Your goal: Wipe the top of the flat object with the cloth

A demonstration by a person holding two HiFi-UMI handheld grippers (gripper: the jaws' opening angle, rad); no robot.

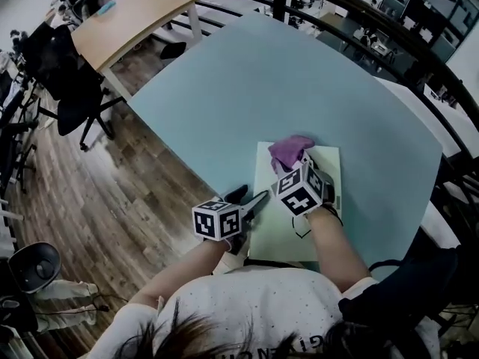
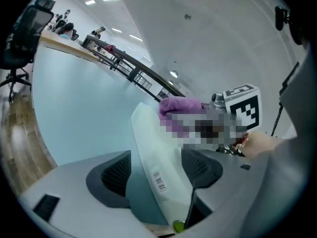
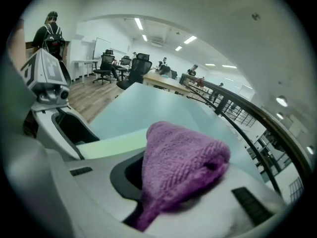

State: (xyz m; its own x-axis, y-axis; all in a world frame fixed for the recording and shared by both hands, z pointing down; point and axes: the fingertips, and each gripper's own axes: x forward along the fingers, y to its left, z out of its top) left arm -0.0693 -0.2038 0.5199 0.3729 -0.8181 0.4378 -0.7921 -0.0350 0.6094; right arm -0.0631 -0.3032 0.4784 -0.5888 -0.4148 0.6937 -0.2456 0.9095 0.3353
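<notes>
- The flat object [image 1: 281, 234] lies flat on the table [image 1: 247, 81], close to the table's near edge and right in front of the person.
- Its long axis runs straight away from the person. One short end faces the body and the other points toward the middle of the table (a barcode label sits near the left long edge).
- The left gripper [image 1: 253, 202] is at that left long edge, about midway along it, with its jaws spread wide.
- The edge of the object passes between the two pads. There is a gap at one pad, so I judge nothing is pinched.
- That position looks meant for steadying: from there the gripper could clamp or press the edge so the light sheet doesn't slide under the wipe.
- The right gripper [image 1: 299, 164] has its jaws clamped on the cloth [image 1: 290, 152]. The cloth is bunched into a purple wad that bulges out past the fingertips.
- Held that way, the soft wad rather than the hard jaws meets the surface.
- The cloth sits at the far short end of the object, on or just over its top; I can't tell which.
- Starting at the far end suggests strokes drawn back along the long axis toward the person.
</notes>
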